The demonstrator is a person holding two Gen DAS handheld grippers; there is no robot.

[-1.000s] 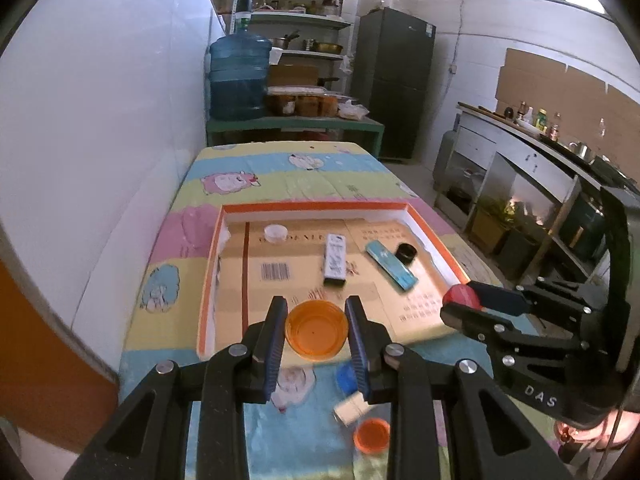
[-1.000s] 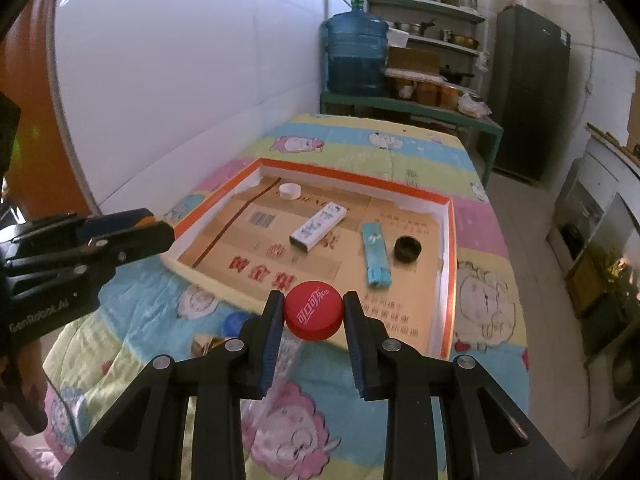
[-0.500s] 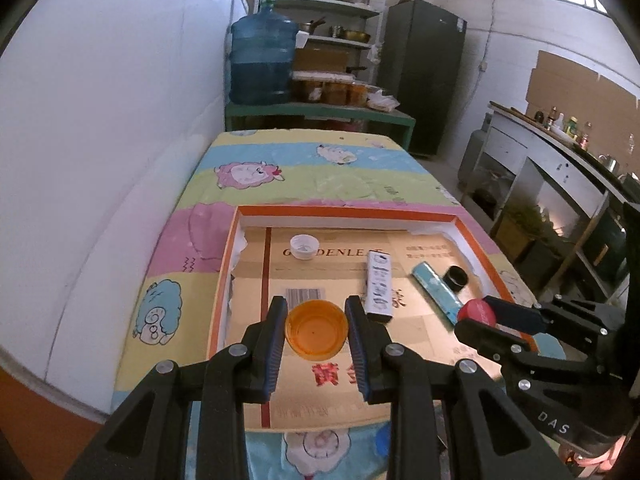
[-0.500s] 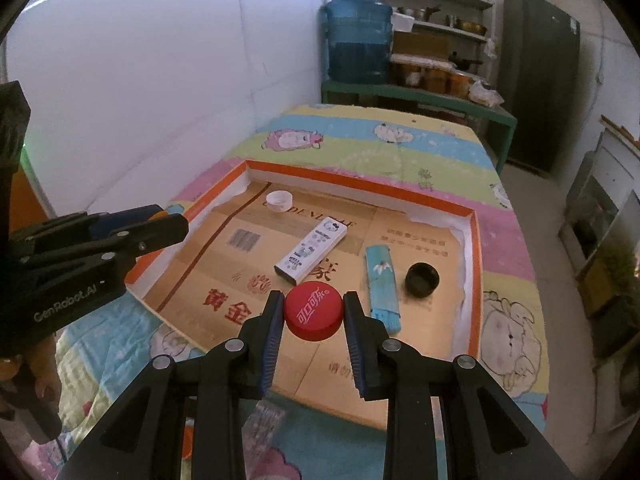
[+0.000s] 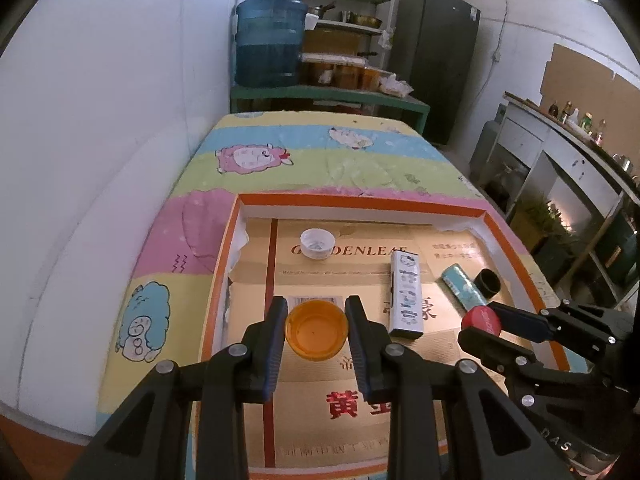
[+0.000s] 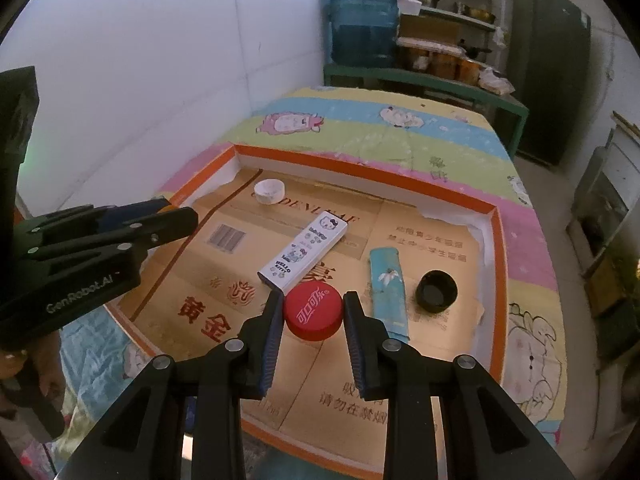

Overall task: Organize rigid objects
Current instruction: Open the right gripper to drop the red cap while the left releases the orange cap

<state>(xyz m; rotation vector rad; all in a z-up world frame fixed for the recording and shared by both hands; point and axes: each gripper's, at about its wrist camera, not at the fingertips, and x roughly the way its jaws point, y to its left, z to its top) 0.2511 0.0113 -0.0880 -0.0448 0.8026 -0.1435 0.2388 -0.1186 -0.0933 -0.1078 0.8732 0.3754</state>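
Observation:
My left gripper (image 5: pixel 316 330) is shut on an orange cap (image 5: pixel 316 334), open side up, above the left part of the shallow orange-rimmed cardboard tray (image 5: pixel 360 202). My right gripper (image 6: pixel 314 312) is shut on a red bottle cap (image 6: pixel 314 312), held over the tray's middle; it also shows in the left wrist view (image 5: pixel 481 319). In the tray lie a white cap (image 5: pixel 317 243), a white Hello Kitty box (image 5: pixel 405 294), a light blue packet (image 6: pixel 387 290) and a black cap (image 6: pixel 436 291).
The tray sits on a table with a pastel cartoon cloth (image 5: pixel 312 152), against a white wall on the left. Beyond the table's far end stand a green bench with a blue water jug (image 5: pixel 270 42), shelves and a dark fridge (image 5: pixel 434 56).
Both grippers have moved forward over the tray with their caps still held. The loose items on the cloth in front of the tray have dropped out of view.

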